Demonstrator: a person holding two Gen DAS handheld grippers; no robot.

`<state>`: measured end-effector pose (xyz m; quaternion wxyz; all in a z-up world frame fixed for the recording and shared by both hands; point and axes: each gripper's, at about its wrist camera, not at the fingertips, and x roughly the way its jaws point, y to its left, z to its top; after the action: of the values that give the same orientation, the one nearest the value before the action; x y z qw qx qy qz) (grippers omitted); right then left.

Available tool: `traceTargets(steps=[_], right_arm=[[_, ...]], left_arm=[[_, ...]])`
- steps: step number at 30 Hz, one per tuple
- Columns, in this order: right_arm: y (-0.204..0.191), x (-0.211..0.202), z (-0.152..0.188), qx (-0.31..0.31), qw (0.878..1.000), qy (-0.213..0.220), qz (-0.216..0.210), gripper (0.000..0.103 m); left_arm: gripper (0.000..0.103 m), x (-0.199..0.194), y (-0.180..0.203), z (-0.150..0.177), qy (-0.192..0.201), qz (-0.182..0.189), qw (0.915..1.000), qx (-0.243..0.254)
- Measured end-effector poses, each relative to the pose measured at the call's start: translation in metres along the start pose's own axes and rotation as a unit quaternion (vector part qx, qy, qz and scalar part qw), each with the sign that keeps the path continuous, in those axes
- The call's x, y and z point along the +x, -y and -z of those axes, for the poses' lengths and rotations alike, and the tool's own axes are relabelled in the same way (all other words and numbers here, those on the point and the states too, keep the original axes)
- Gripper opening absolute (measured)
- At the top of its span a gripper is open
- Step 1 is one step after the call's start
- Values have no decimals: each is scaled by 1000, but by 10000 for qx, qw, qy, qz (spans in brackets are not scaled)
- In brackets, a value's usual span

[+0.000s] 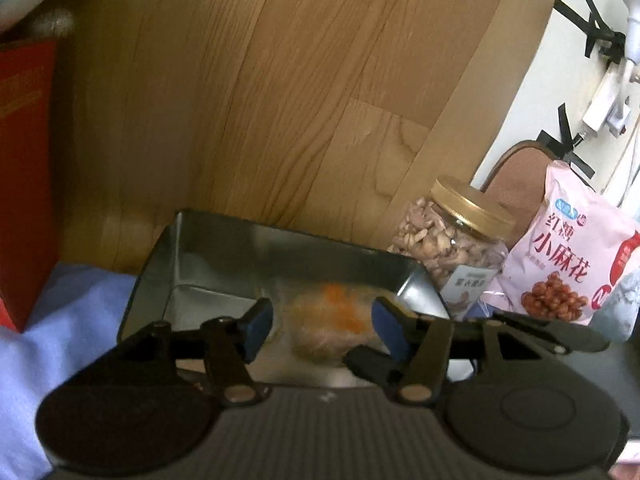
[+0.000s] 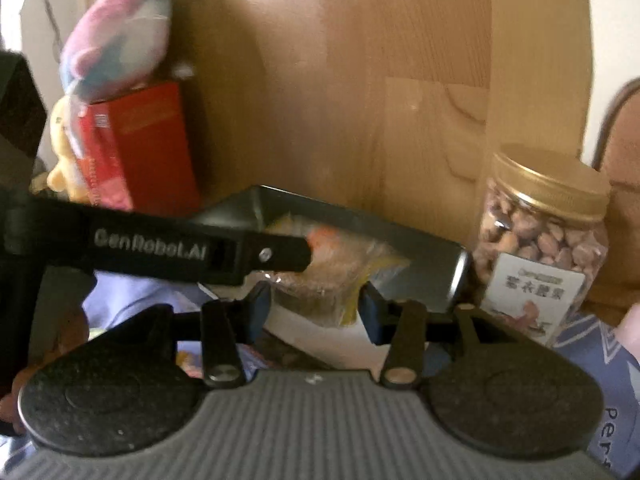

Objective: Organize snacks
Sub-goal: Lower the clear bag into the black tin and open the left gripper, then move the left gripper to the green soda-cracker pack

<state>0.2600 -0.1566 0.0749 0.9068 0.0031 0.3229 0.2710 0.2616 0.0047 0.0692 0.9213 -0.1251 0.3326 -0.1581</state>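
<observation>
A grey metal tin point(image 1: 280, 248) stands open against a wooden board. A clear-wrapped pastry snack with orange print point(image 1: 332, 320) lies in the tin, between the open fingers of my left gripper point(image 1: 322, 330); the pads stand apart from it. In the right wrist view the same snack point(image 2: 332, 276) lies in the tin point(image 2: 420, 256), and my right gripper point(image 2: 316, 312) is open just in front of it, with the left gripper's arm point(image 2: 160, 248) crossing from the left. A gold-lidded jar of nuts point(image 1: 448, 240) and a pink snack bag point(image 1: 568, 256) stand to the tin's right.
A red box point(image 2: 144, 148) with a plush toy point(image 2: 116, 36) on it stands left of the tin. The jar point(image 2: 544, 232) is close on the right. A light blue cloth point(image 1: 60, 320) lies underneath. A brown chair back point(image 1: 516, 176) and a taped white wall are far right.
</observation>
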Motion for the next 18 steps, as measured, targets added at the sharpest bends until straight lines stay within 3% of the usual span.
traceTargets(steps=[4, 9, 18], right_arm=[[5, -28, 9, 51, 9997, 254, -27, 52], [26, -88, 45, 533, 9969, 538, -206, 52], [24, -111, 131, 1079, 9938, -242, -75, 52]], left_arm=[[58, -24, 0, 6, 208, 96, 9997, -7], [58, -76, 1, 27, 356, 580, 9972, -306], [58, -127, 23, 125, -204, 1319, 9910, -34]])
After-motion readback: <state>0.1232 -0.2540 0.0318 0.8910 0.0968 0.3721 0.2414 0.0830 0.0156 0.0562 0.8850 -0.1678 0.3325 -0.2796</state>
